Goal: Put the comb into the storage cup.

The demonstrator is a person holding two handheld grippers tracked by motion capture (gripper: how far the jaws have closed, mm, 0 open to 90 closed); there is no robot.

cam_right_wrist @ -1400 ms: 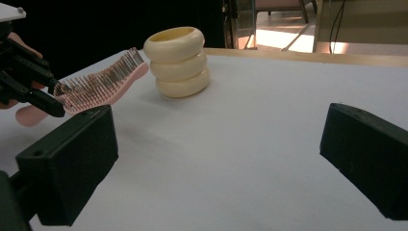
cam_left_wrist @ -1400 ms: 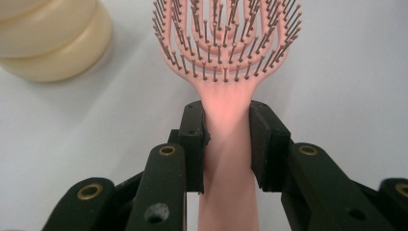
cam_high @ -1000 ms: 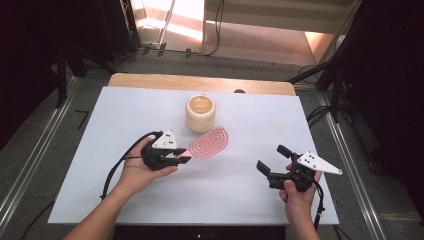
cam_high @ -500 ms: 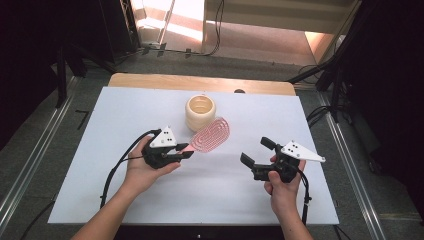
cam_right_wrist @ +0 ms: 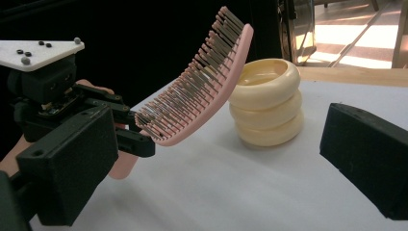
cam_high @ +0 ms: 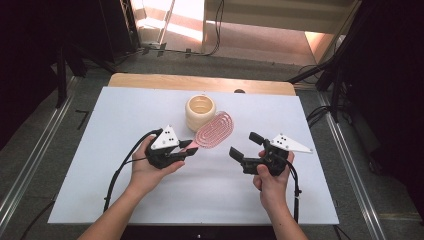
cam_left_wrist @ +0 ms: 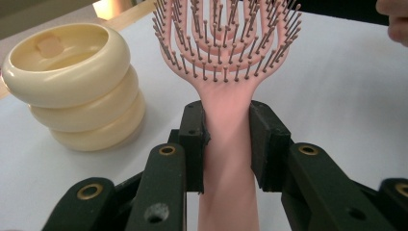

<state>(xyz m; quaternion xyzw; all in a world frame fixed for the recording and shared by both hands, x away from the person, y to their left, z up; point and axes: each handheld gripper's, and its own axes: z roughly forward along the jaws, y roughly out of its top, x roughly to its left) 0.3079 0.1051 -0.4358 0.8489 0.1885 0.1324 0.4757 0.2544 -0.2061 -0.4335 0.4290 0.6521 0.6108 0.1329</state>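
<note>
A pink vented hairbrush (cam_high: 215,129) is held by its handle in my left gripper (cam_high: 189,147), which is shut on it. In the left gripper view the pads clamp the handle (cam_left_wrist: 226,144) from both sides, bristles facing the camera. The brush head (cam_right_wrist: 192,101) tilts up off the table, close beside a cream ribbed cup (cam_high: 200,111). My right gripper (cam_high: 245,143) is open and holds nothing. It is to the right of the brush with its jaws pointing left towards it. In the right gripper view the brush and the cup (cam_right_wrist: 267,103) lie beyond its spread jaws.
Everything sits on a white tabletop (cam_high: 100,150) with a wooden strip (cam_high: 150,80) along its far edge. Dark floor, metal rails and cables surround the table. A black cable (cam_high: 117,170) trails from the left gripper across the table.
My right gripper has moved left, closer to the brush. The brush head has swung slightly up and towards the cup. The left hand has stayed where it was.
</note>
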